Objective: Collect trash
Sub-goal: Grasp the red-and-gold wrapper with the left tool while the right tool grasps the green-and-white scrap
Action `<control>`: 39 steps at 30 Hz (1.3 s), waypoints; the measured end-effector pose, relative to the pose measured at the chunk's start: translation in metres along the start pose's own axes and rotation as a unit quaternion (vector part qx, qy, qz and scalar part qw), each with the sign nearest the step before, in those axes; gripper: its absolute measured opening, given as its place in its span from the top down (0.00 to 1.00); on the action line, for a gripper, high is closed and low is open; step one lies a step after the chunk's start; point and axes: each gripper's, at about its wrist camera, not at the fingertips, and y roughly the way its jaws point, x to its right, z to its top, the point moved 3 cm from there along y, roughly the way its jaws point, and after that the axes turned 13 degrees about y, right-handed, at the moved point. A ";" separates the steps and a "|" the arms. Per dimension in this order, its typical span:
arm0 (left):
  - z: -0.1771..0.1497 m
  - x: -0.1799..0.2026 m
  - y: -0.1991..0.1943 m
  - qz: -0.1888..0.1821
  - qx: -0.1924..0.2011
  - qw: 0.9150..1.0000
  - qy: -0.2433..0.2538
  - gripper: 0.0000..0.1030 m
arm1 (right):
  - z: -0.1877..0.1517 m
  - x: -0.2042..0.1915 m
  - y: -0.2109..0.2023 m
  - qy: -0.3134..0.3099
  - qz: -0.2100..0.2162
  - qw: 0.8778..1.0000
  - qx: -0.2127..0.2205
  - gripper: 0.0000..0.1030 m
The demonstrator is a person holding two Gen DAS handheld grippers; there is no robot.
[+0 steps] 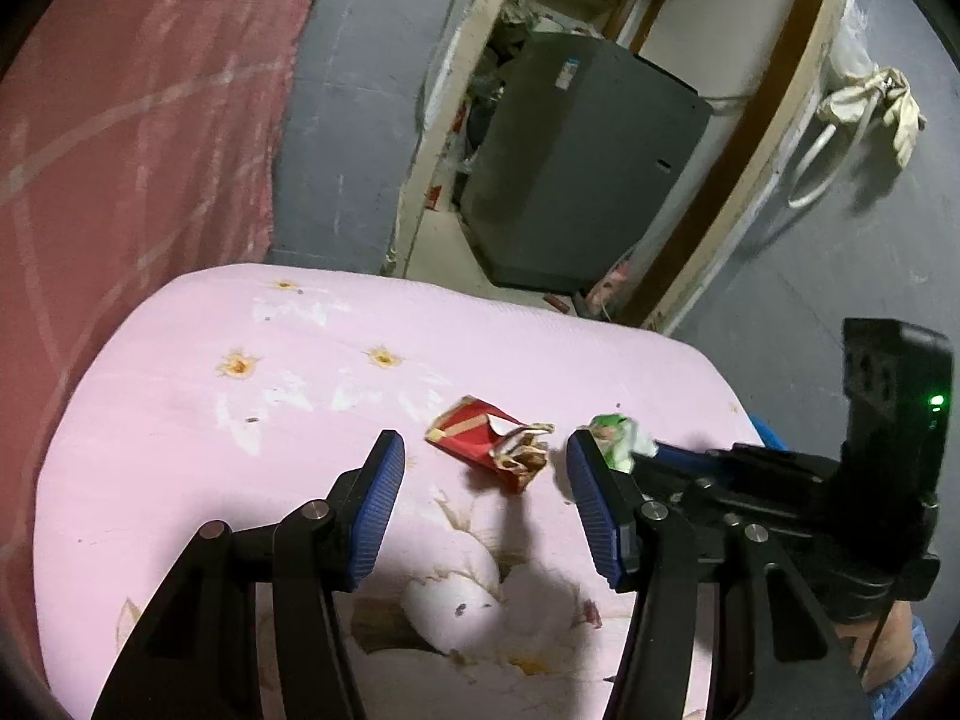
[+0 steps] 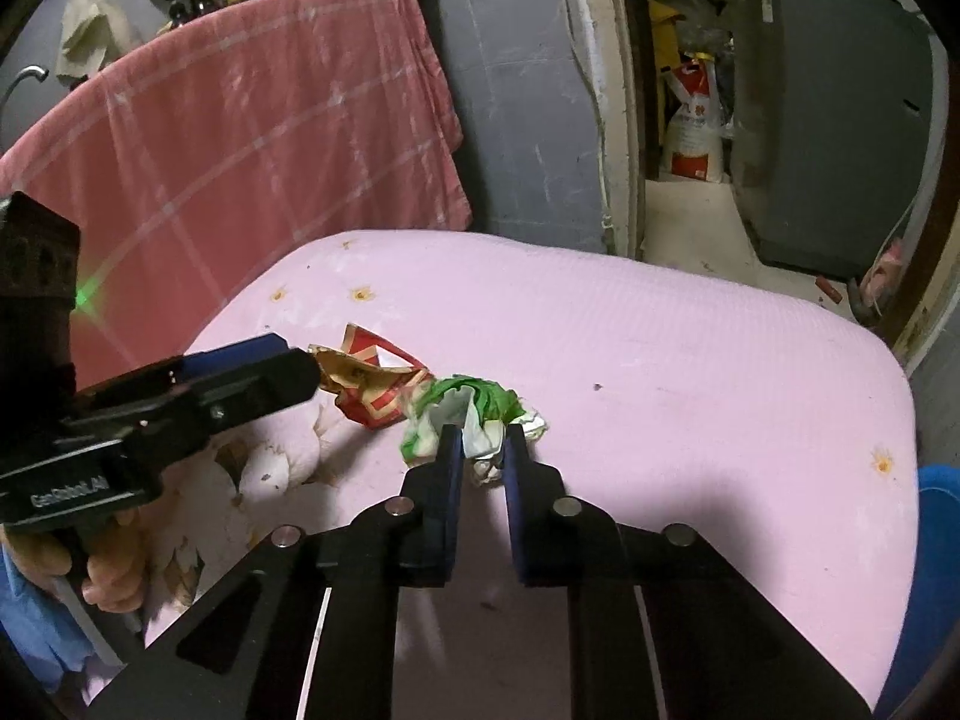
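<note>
Your right tongs (image 2: 483,444) pinch green-white wrapper (image 2: 474,405) mid-frame; left tongs (image 1: 485,450) spread wide w/ red box (image 1: 489,444) btwn tips, on pink cloth (image 2: 660,348).

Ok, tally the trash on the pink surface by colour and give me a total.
Red: 1, the crushed red carton, lying free just ahead of the open left gripper.
Green and white: 1, the crumpled green wrapper, with the right gripper closed on its near end.
Total: 2 pieces, lying against each other on the pink cover.
</note>
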 end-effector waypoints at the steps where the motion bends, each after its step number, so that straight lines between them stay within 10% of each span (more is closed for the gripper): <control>1: 0.001 0.000 0.003 -0.001 -0.002 1.000 0.002 0.52 | 0.000 0.001 -0.004 -0.001 -0.002 1.000 0.008 0.89; 26: 0.004 0.026 0.059 0.067 -0.083 0.994 0.036 0.52 | -0.039 0.037 -0.069 0.015 -0.024 0.994 0.101 0.90; 39: 0.000 0.017 0.044 0.064 -0.058 0.996 -0.008 0.72 | -0.042 0.045 -0.080 0.040 -0.014 0.990 0.137 0.89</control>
